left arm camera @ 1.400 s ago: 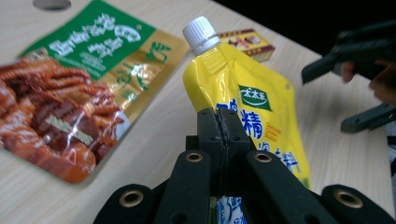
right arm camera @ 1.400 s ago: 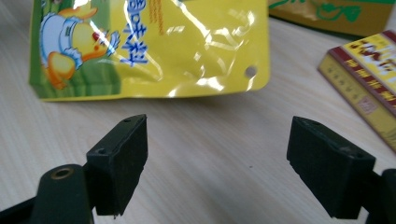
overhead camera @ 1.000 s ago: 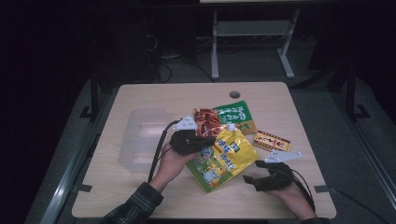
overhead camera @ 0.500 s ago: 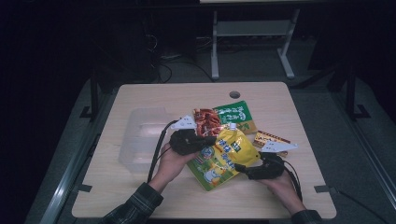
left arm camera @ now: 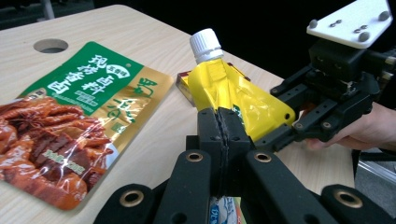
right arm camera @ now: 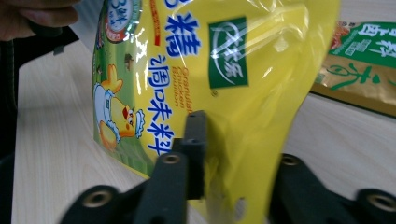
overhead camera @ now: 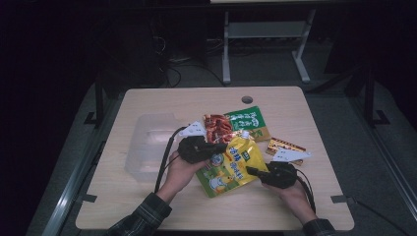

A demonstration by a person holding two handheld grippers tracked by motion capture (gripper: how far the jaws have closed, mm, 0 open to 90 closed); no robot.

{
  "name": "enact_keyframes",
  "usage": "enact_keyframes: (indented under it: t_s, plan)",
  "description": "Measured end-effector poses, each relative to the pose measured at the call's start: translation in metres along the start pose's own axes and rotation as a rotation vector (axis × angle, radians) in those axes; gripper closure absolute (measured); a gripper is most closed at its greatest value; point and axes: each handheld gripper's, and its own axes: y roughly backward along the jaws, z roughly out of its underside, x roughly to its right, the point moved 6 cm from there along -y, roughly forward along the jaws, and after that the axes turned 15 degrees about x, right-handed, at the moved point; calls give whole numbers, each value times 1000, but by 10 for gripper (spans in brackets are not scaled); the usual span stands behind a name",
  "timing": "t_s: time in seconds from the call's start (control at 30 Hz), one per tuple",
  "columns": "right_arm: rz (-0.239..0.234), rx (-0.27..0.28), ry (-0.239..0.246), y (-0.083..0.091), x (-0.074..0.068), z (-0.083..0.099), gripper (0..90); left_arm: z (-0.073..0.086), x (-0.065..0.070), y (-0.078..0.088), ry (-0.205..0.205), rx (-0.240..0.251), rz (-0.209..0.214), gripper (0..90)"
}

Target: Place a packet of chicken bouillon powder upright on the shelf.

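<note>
Here, pale wooden table [overhead camera: 147,206], dark room, both grippers' fingers clamped on yellow pouch [overhead camera: 231,164], right's just closing.

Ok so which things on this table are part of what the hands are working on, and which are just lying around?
In hand:
yellow spouted pouch
left gripper, shut on it
right gripper, just closed onto its edge

Lying about:
green and red packet
small red and yellow packet
clear plastic bin
</note>
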Motion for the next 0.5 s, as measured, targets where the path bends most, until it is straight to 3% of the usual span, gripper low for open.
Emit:
enact_keyframes:
  t_s: [0.07,0.17,0.5]
  plan:
    - [-8,-14,14,0,0,-1,840,0,0,0,-8,0,1,897]
    - [-32,0,-1,5,1,-6,897,-1,1,1,-5,14,-1,896]
    - [-49,-55,81,12,3,-28,900,-3,-2,3,-32,5,-14,861]
